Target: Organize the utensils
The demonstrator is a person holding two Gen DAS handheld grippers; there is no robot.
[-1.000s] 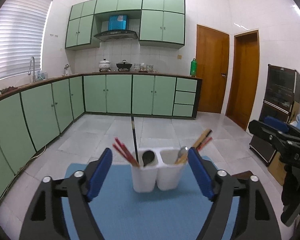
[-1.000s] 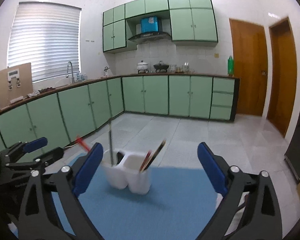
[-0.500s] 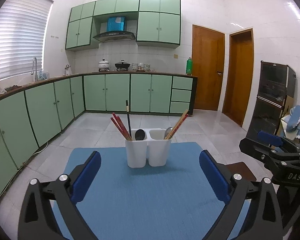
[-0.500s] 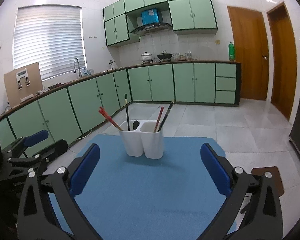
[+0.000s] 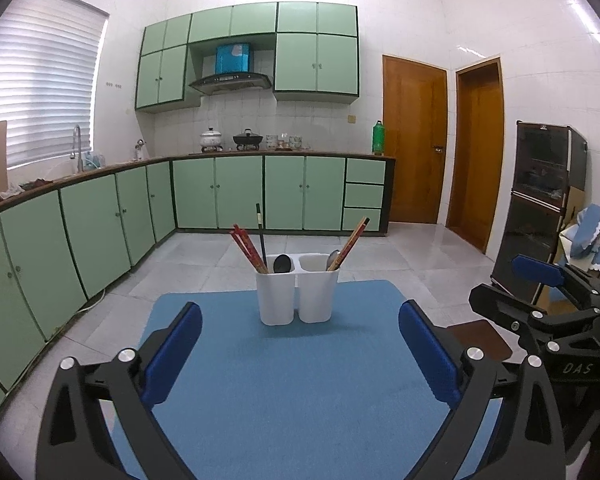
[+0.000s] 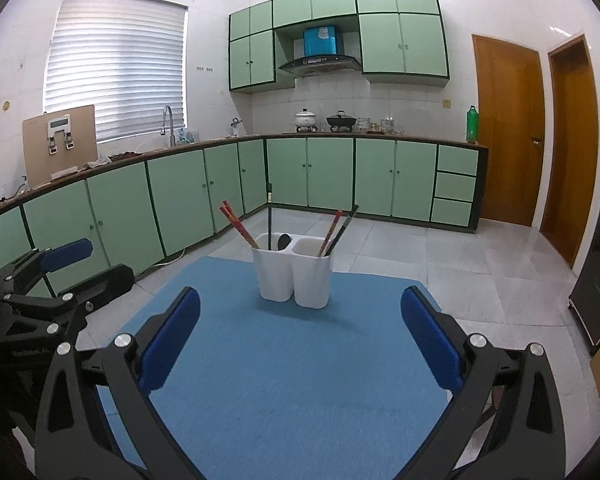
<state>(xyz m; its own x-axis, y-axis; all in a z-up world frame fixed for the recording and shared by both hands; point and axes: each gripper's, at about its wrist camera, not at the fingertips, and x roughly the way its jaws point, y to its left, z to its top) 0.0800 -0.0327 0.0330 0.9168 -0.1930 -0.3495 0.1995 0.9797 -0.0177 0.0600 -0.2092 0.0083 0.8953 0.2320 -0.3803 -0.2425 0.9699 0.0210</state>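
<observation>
the white holder [image 5: 296, 296] is concealing the lower ends of the chopsticks [image 5: 249, 249] and spoons [image 5: 282, 264]; the blue mat [image 6: 292, 380] is running off the bottom edge.

A blue mat [image 5: 300, 380] (covering the table) carries a white two-compartment utensil holder [image 5: 297, 294].

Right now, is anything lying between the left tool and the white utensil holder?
Nothing: in the left wrist view only bare blue mat lies between the open left tool and the white utensil holder.
</observation>
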